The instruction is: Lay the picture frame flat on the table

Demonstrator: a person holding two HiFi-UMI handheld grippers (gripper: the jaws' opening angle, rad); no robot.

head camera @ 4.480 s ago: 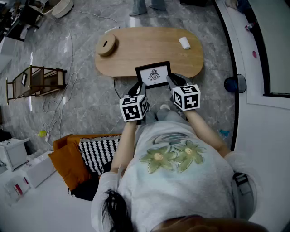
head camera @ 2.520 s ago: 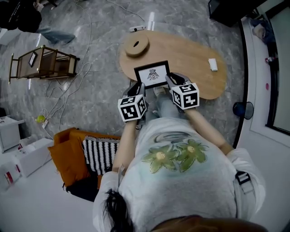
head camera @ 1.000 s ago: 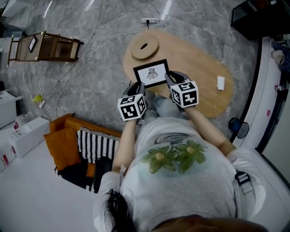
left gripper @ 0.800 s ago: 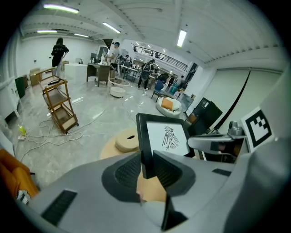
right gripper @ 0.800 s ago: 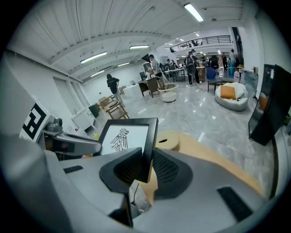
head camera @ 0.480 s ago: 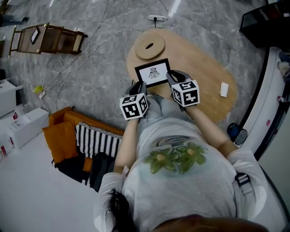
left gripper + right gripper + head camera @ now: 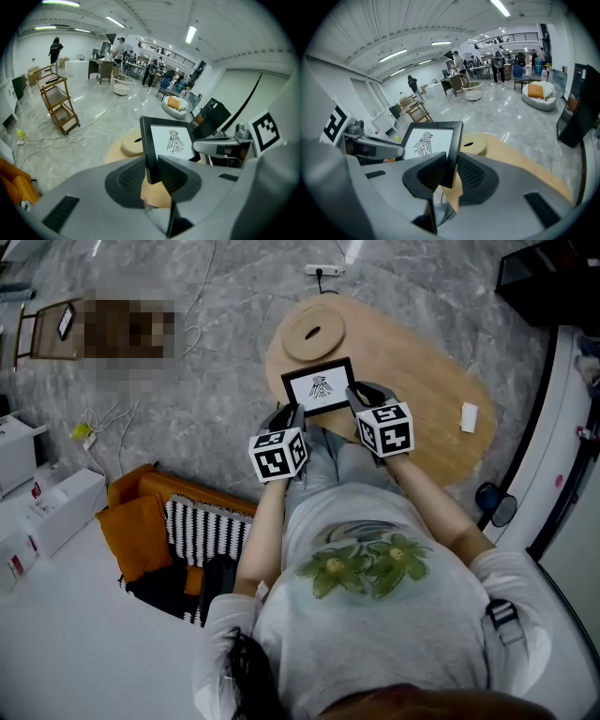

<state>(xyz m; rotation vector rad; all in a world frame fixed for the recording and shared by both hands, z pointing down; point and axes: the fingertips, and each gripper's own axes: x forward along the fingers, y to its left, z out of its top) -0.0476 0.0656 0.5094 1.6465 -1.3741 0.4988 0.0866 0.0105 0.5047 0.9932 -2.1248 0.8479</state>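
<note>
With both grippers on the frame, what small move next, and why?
Probably lower the picture frame toward the table, tipping it back: left gripper and right gripper clamp its side edges, holding it over the near end, not flat.

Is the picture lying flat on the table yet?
Not yet. The picture frame is held up, left gripper and right gripper clamped on its sides.

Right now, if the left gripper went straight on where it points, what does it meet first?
Probably the wooden table, near its round disc. The left gripper is shut on the picture frame at its left edge, so the frame would land first; depth is unclear.
</note>
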